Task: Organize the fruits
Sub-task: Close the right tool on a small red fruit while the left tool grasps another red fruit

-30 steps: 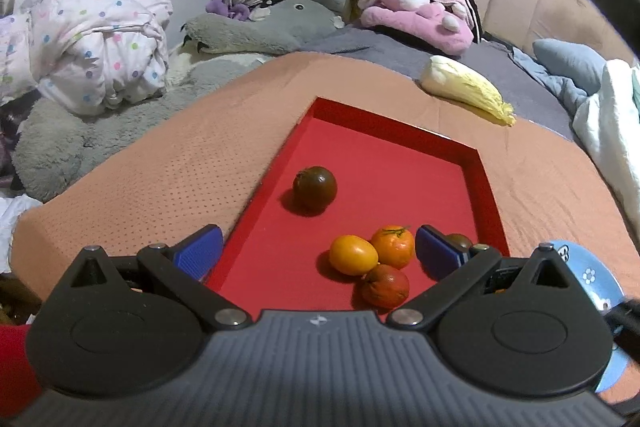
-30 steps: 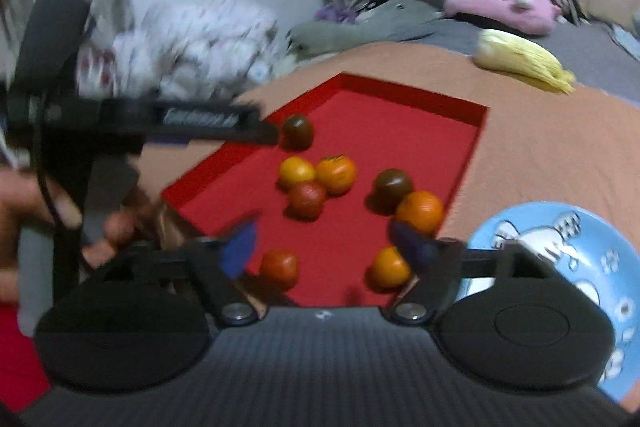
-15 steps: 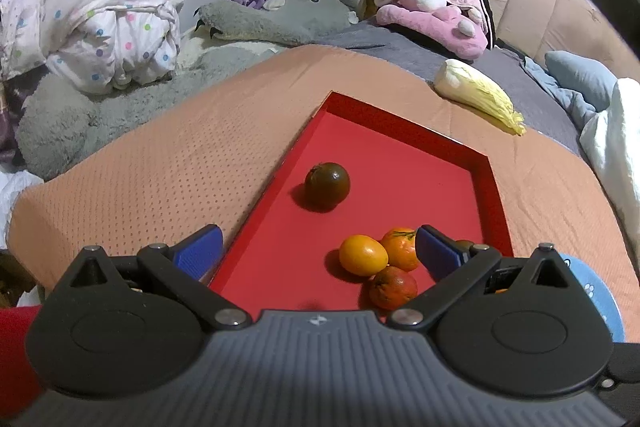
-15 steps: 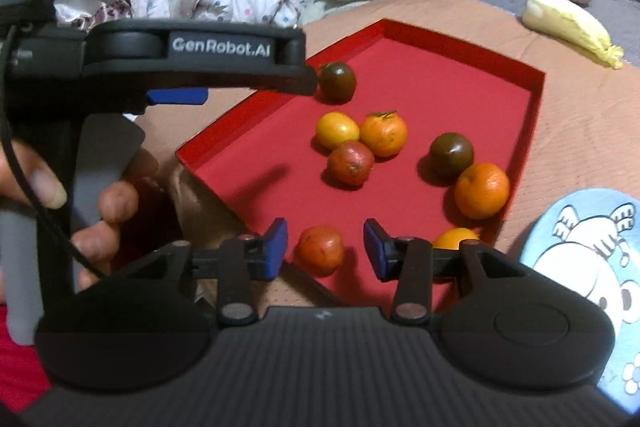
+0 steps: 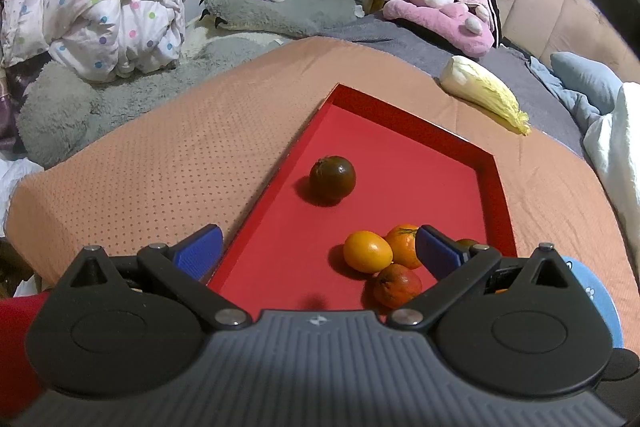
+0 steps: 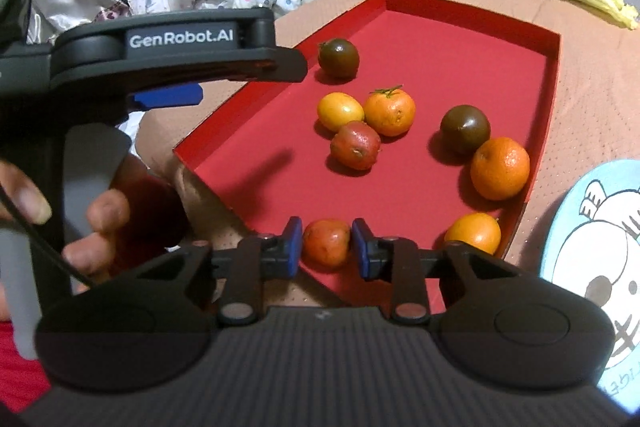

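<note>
Light was dim and warm, falling from above. The fruits threw soft dark shadows toward the camera on the red tray (image 6: 460,39), and small glints sat on the dark tomato (image 6: 338,58). Both fisheye views bowed straight lines at the edges (corners went black). The hand (image 6: 96,223) was blurred.

A red tray (image 6: 552,67) holds orange, yellow-orange and dark brown fruits (image 6: 464,129) on peach dotted cloth (image 5: 160,167).
</note>
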Demonstrator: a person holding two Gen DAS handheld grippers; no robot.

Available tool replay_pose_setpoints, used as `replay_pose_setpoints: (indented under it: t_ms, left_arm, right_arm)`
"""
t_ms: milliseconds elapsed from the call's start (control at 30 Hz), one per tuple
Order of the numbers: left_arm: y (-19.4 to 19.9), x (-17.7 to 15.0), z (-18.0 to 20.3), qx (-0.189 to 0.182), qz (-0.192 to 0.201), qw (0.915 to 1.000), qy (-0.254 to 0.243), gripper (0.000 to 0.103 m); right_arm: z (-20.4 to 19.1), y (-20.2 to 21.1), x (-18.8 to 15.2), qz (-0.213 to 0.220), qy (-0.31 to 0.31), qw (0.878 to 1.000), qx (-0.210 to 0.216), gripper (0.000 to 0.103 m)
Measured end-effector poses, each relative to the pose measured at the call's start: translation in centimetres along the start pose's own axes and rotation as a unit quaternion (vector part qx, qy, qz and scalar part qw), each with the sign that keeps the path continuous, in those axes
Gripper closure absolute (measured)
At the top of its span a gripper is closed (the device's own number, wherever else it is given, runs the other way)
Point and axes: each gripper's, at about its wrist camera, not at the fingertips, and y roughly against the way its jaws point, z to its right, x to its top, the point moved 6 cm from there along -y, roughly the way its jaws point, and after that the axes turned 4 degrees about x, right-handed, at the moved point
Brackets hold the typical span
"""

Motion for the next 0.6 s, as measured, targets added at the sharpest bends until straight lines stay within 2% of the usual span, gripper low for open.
replay_pose_setpoints:
  t_ms: [133,233,433,500,600]
  left_arm:
    - [-0.1,-0.1,0.6,-0.015,-0.006,0.9998,-0.015,0.000]
    - [-0.4,-0.7,1.9,-0.039,-0.018,0.9980,-0.047,0.000]
    - [-0.4,-1.7,4.3,-0.086,-0.024,0.9906,-0.104,0.002]
    - [-0.7,-2.0,4.9,-0.098,-0.033,0.9884,-0.112,0.006]
    - [-1.6,-2.4,5.1,-0.096,-0.051,0.9873,-0.116,0.013]
  right_arm:
    - [0.3,1.5,0.5,0.034,0.018,0.999,-0.038,0.073]
    - [0.3,2.5,0.3,0.051,0.045,0.996,-0.066,0.073]
    - [0.8,2.9,-0.4,0.056,0.038,0.995,-0.072,0.073]
    - [0.8,2.9,-0.5,0.056,0.037,0.995,-0.071,0.073]
    - [1.1,3.2,-0.1,0.057,0.039,0.995,-0.071,0.073]
